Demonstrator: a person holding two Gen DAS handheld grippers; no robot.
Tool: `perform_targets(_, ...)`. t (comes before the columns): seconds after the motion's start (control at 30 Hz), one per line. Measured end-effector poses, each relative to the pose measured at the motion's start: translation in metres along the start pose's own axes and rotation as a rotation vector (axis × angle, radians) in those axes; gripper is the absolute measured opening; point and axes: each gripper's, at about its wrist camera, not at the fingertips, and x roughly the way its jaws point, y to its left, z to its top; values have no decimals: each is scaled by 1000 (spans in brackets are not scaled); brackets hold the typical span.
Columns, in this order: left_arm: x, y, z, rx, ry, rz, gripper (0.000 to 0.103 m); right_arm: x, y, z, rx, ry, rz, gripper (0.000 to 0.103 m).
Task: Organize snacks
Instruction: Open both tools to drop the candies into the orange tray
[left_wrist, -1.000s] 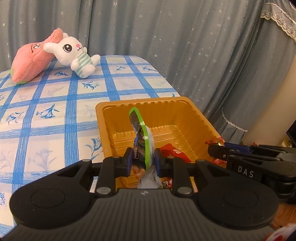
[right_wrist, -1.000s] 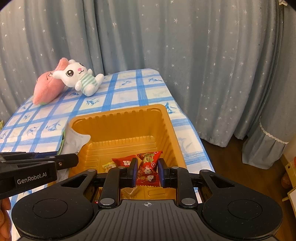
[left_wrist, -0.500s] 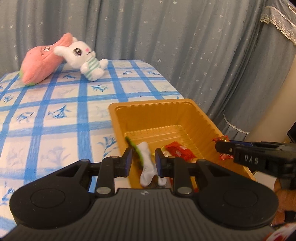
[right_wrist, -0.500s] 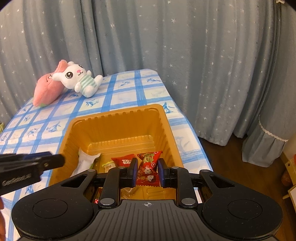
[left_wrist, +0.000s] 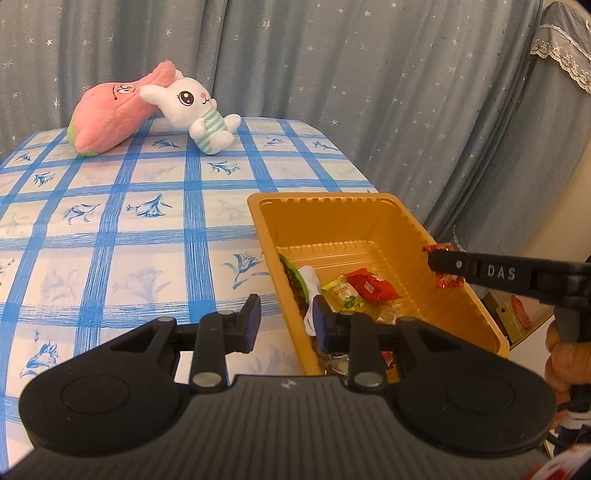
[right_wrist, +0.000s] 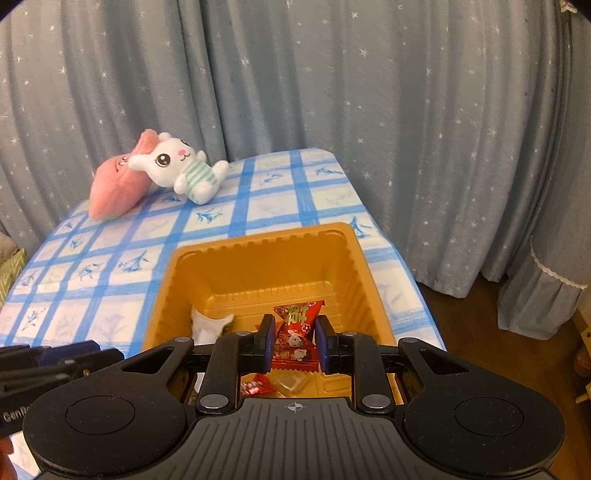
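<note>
An orange plastic tray (left_wrist: 369, 221) sits at the right end of the checked table. In it lie a white packet with a green edge (left_wrist: 306, 280), a red packet (left_wrist: 371, 284) and a small yellow-green candy (left_wrist: 343, 295). My left gripper (left_wrist: 285, 323) hovers over the tray's near left rim; its jaws are opening with nothing between them. My right gripper (right_wrist: 291, 343) is shut on a red candy packet (right_wrist: 295, 332) above the tray (right_wrist: 258, 266). From the left wrist view it (left_wrist: 443, 266) reaches in over the right rim with that candy (left_wrist: 448, 282).
A pink plush (left_wrist: 107, 114) and a white bunny plush (left_wrist: 195, 114) lie at the table's far end. Grey starred curtains (right_wrist: 369, 110) hang behind and to the right. The table edge drops to a wooden floor (right_wrist: 480, 314) right of the tray. A hand (left_wrist: 561, 354) holds the right gripper.
The left gripper let go of the green-edged packet, which dropped into the tray, then drew left toward the tray's rim. The right gripper stayed put with the red candy.
</note>
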Motion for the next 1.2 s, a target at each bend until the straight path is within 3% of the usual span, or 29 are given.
perform_targets(0.1,-1,2,-1,-4,0,5,27,2,3,3,4,-8,10,24)
perform_targets(0.2,-1,6,-3,-14,2,6,38,4,1,5,36,-23,55,24)
perform_targets(0.23,-2,7,-4,-18,4,7,44,5,-1,6,55,-21,59,33)
perform_targets(0.27,-3,8,-5,-22,4,9,47,5,-4,6,77,-26,60,55)
perform_targets(0.33,-6,10,-8,-30,5,12,55,1,-10,5,119,-51,69,69)
perform_targets(0.47,-13,13,-16,-48,10,18,65,-9,-19,2,142,-57,47,69)
perform_targets(0.73,-44,12,-32,-69,-18,55,97,-41,-31,-18,199,-32,7,70)
perform_targets(0.9,-70,11,-40,-59,-29,79,103,-68,-25,-33,211,-14,-2,72)
perform_targets(1.2,-124,8,-60,-50,-60,127,103,-113,7,-58,156,19,23,76)
